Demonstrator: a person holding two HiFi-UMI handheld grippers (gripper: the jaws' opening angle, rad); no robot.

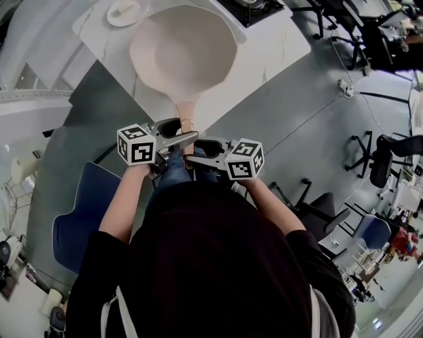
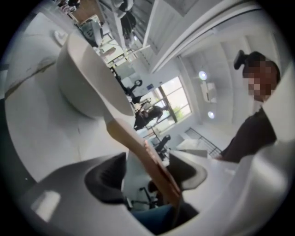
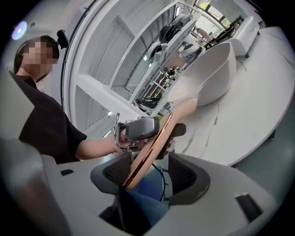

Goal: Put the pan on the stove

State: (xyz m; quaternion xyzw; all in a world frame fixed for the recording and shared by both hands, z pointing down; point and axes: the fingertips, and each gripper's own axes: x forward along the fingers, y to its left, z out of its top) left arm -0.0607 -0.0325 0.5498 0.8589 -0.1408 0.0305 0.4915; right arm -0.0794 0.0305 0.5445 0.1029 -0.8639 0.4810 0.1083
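Cream-coloured and deep-sided, the pan [image 1: 182,56] sits on a white marbled counter [image 1: 277,46], straight ahead of both grippers, with its bowl on the far side of them. Its pinkish-tan handle [image 1: 188,113] sticks out past the counter's near edge, back toward the person, and the grippers meet at its tip. The left gripper [image 2: 147,177] comes at the handle from the left, and its jaws stand apart. The handle runs between them, close against one dark pad and with a clear gap to the other, so nothing is clamped. The right gripper [image 3: 151,175] comes from the right, facing the left one. Its jaws are also spread, with the handle's coppery edge slanting between them; it leans on the left pad and stands clear of the right pad. The black stove [image 1: 254,8] lies beyond the pan, farther from the grippers, at the far end of the counter and only partly in view. The pan is not on it. A small white dish [image 1: 124,12] rests on the counter, past the pan and off to the left gripper's side.
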